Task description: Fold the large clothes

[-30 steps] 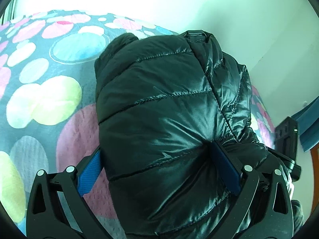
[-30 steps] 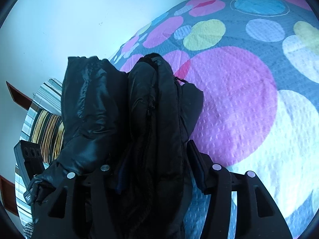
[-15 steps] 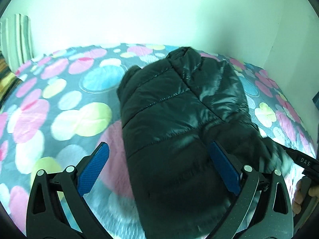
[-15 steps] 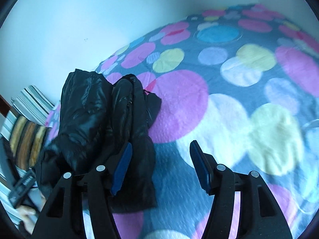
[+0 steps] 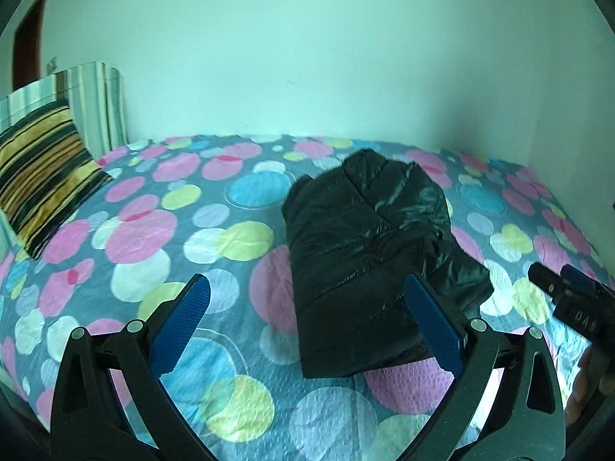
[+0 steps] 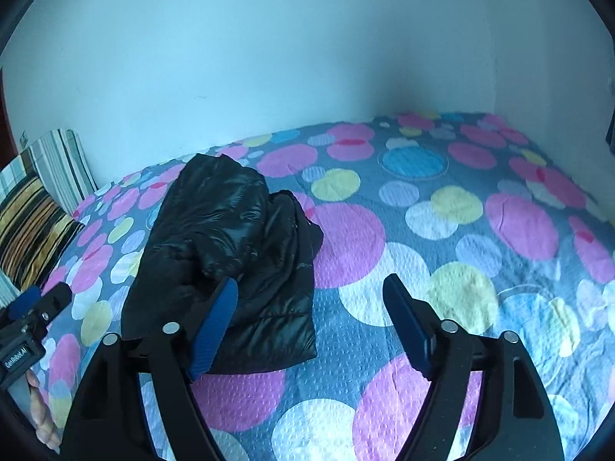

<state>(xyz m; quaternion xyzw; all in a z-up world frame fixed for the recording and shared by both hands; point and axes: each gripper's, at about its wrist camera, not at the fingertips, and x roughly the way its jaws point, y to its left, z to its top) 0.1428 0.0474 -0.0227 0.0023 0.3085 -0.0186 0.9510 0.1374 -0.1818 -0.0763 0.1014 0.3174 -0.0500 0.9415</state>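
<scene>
A black quilted puffer jacket [image 5: 365, 253] lies folded in a compact bundle on the bed's spotted cover [image 5: 146, 230]. My left gripper [image 5: 307, 292] is held open above the cover, nearer than the jacket, with nothing between its blue pads [image 5: 180, 322]. In the right wrist view the jacket [image 6: 215, 238] sits to the left. My right gripper [image 6: 311, 288] hovers beside it, jaws opening and empty; its left pad [image 6: 215, 326] overlaps the jacket's near edge in the picture. Each gripper shows at the other view's edge: the right gripper [image 5: 569, 303] and the left gripper [image 6: 34, 307].
A yellow and black striped pillow [image 5: 42, 176] and a pale striped cushion [image 5: 96, 103] lean at the bed's left end. Plain walls [image 6: 269, 57] close the far side and right corner. A person's hand [image 6: 42, 418] shows at the lower left.
Both grippers have let go of the jacket and drawn back and upward. The jacket, which filled both views between the fingers, now lies smaller and farther off on the bed.
</scene>
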